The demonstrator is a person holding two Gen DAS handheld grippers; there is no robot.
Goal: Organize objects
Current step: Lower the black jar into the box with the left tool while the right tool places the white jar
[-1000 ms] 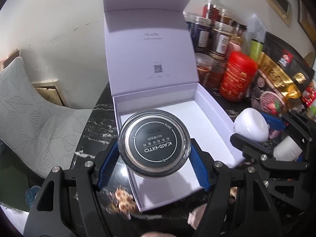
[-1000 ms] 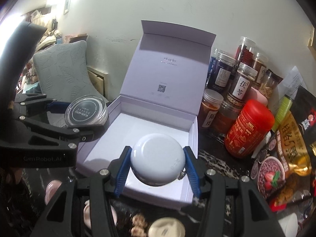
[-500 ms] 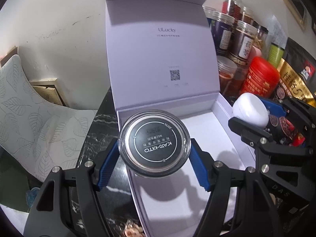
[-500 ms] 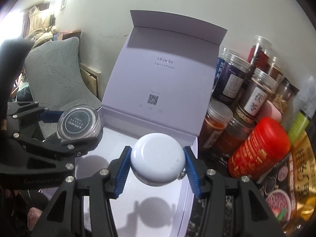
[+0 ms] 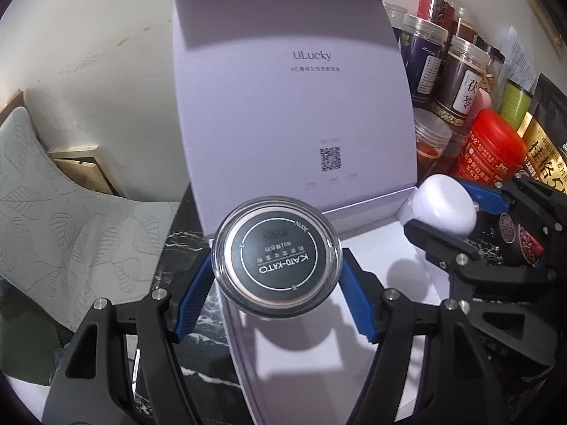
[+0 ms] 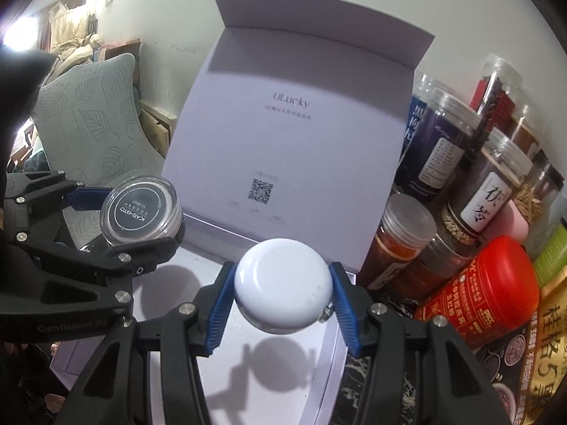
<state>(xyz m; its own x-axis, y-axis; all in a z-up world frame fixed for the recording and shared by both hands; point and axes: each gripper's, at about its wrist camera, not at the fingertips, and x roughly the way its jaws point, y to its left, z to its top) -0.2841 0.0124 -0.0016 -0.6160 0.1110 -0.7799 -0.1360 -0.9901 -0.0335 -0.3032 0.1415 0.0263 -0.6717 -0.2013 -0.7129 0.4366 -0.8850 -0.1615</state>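
Note:
My left gripper (image 5: 278,281) is shut on a round clear jar with a black KATO-KATO lid (image 5: 277,259), held above the left rear part of the open lilac box (image 5: 386,265). My right gripper (image 6: 281,299) is shut on a round white case (image 6: 283,285), held above the box floor (image 6: 269,382) near its rear right corner. The box lid (image 6: 290,148) stands upright behind both. Each gripper shows in the other's view: the jar (image 6: 140,209) at the left, the white case (image 5: 443,207) at the right.
Several clear plastic jars (image 6: 460,163), a red canister (image 6: 492,279) and snack bags (image 6: 545,350) crowd the black marble table (image 5: 187,248) right of the box. A leaf-patterned chair (image 5: 63,233) stands left, against the white wall.
Both grippers have moved forward with their loads, from near the box's front to over its rear part, closer to the upright lid.

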